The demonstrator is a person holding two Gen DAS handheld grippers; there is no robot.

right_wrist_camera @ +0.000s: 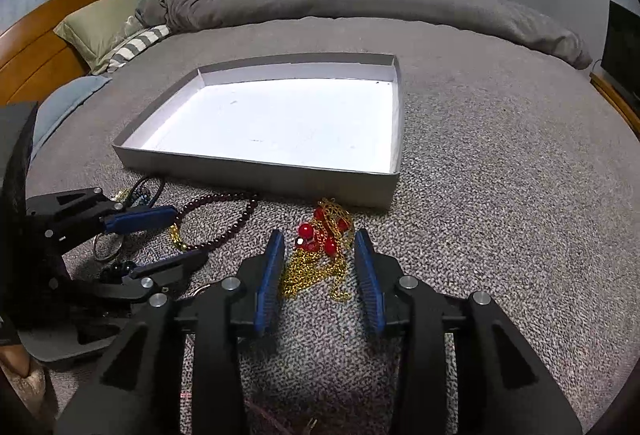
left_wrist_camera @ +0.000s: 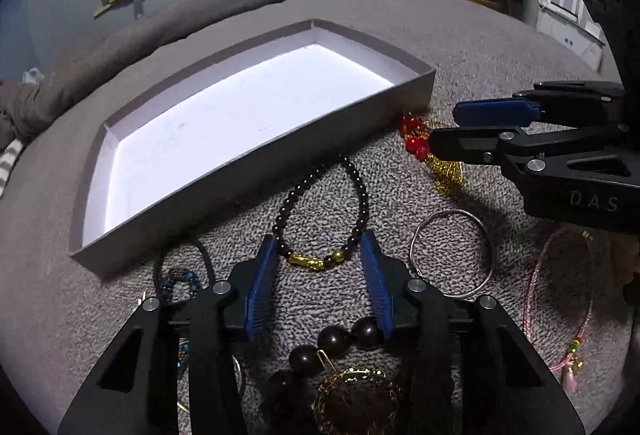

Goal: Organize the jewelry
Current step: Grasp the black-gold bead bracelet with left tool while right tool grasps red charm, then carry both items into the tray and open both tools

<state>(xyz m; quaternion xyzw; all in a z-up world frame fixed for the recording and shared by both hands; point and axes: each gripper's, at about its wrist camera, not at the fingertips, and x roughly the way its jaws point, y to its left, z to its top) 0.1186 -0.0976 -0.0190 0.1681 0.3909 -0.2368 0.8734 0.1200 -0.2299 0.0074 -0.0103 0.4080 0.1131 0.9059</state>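
A shallow grey box (left_wrist_camera: pixel 280 151) with a white inside lies on the bed; it also shows in the right wrist view (right_wrist_camera: pixel 256 171). My left gripper (left_wrist_camera: pixel 320 247) is open, its jaws on either side of the gold clasp of a dark bead bracelet (left_wrist_camera: pixel 362 191), which also shows in the right wrist view (right_wrist_camera: pixel 224 235). My right gripper (right_wrist_camera: pixel 320 243) is open around a gold chain with red beads (right_wrist_camera: pixel 320 255); the chain also shows in the left wrist view (left_wrist_camera: pixel 440 171), with the right gripper (left_wrist_camera: pixel 442 131) over it.
More jewelry lies on the grey bedspread: a silver ring bangle (left_wrist_camera: pixel 452 251), a pink cord bracelet (left_wrist_camera: pixel 560 315), large brown beads (left_wrist_camera: pixel 332 343), a gold mesh piece (left_wrist_camera: pixel 356 395), a blue beaded piece (left_wrist_camera: pixel 180 283). Pillows (right_wrist_camera: pixel 104 31) and headboard (right_wrist_camera: pixel 36 47) lie far left.
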